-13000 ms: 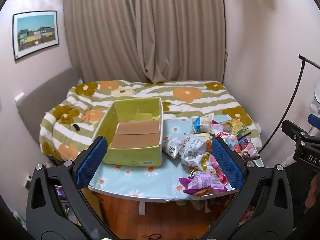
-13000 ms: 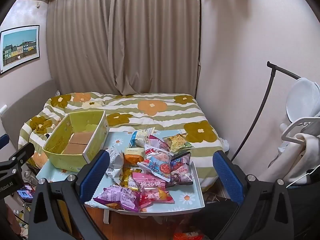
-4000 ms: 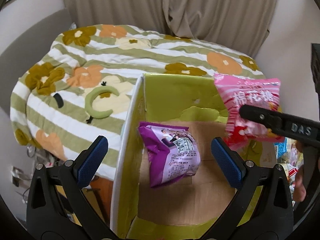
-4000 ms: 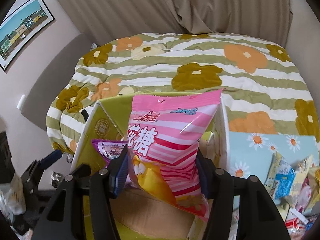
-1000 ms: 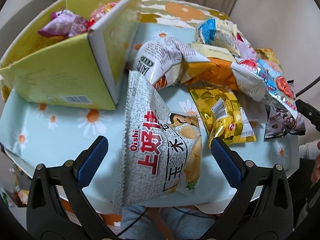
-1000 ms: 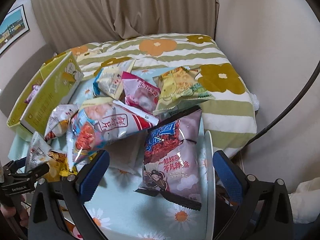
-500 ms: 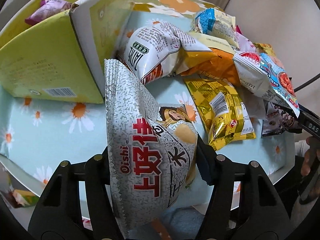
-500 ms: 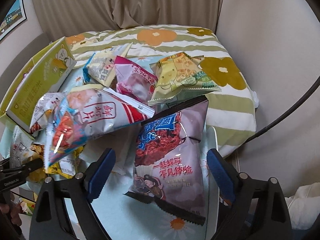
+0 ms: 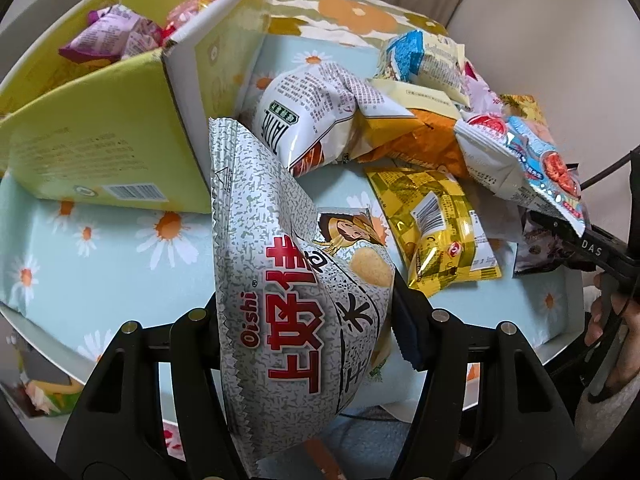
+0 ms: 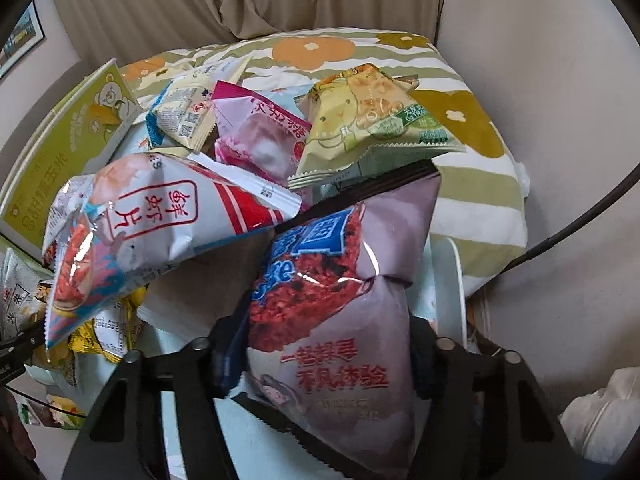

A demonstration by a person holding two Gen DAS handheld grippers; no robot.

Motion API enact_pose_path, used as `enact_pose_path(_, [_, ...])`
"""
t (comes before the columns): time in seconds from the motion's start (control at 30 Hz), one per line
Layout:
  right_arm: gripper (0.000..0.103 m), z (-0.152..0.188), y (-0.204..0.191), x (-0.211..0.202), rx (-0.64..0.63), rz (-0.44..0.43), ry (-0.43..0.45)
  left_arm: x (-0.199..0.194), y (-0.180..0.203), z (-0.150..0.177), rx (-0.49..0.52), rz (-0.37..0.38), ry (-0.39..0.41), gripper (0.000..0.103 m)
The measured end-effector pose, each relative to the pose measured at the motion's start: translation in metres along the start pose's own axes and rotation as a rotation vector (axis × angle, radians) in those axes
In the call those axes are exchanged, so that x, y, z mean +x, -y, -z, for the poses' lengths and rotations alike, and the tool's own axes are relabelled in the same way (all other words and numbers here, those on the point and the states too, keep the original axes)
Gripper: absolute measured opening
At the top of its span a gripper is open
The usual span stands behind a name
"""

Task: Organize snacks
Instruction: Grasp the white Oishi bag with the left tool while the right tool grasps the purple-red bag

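Note:
My left gripper (image 9: pixel 310 320) is shut on a grey speckled Oishi snack bag (image 9: pixel 288 280), which stands tilted over the table's near edge. To its left stands the green cardboard box (image 9: pixel 100 132), with a purple bag (image 9: pixel 112 36) and a pink one inside. My right gripper (image 10: pixel 324 356) has its jaws closing on a mauve snack bag (image 10: pixel 344 264). The pads press its sides and the bag is creased. A red and white shrimp chip bag (image 10: pixel 152 220) leans just left of it. The right gripper's frame (image 9: pixel 592 248) shows at the left wrist view's right edge.
Several loose bags lie piled on the daisy-print table (image 9: pixel 100 248): a white one (image 9: pixel 316 120), a gold one (image 9: pixel 440 228), a pink one (image 10: pixel 256 136) and a pale yellow one (image 10: pixel 360 116). The flowered bed (image 10: pixel 460 120) lies beyond. A hand (image 9: pixel 608 320) holds the right gripper.
The left gripper went from open to shut on the Oishi bag, which now stands higher. The right gripper sank toward the mauve bag and its jaws came in onto its sides.

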State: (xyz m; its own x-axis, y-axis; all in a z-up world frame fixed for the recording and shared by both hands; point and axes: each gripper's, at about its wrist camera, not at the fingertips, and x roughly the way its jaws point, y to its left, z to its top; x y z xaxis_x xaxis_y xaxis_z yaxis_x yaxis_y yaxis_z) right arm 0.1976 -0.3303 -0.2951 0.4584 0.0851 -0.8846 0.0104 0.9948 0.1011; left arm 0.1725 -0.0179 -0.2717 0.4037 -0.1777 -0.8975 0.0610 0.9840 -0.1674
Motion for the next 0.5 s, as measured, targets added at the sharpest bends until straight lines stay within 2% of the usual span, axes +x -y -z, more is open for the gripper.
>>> enact_pose_path(0.5, [0.052,0.005,0.003,-0.055,0.055,-0.005,0.060,-0.058,0.007,0.000,0.009,0.016,0.083,0.059])
